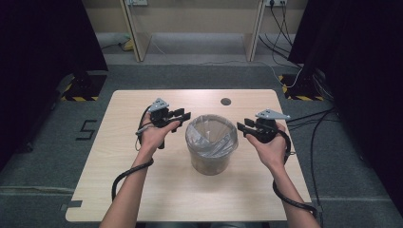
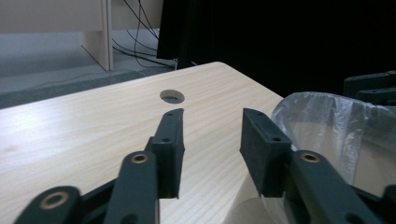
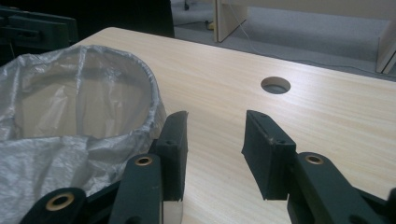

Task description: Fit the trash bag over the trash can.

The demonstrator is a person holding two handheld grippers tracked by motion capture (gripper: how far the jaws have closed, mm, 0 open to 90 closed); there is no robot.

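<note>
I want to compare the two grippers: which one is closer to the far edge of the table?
The left gripper, beside the lined bin, sits slightly nearer the table's far edge; the right gripper is held lower, nearer the person.

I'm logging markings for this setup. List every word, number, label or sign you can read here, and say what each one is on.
"5": a dark mark that reads like this digit, on the grey floor left of the table, in the high view.
Yellow-and-black hazard stripes, no words: on the floor plates at both far sides.
Nothing legible on the lined bin, the left gripper or the right gripper.
</note>
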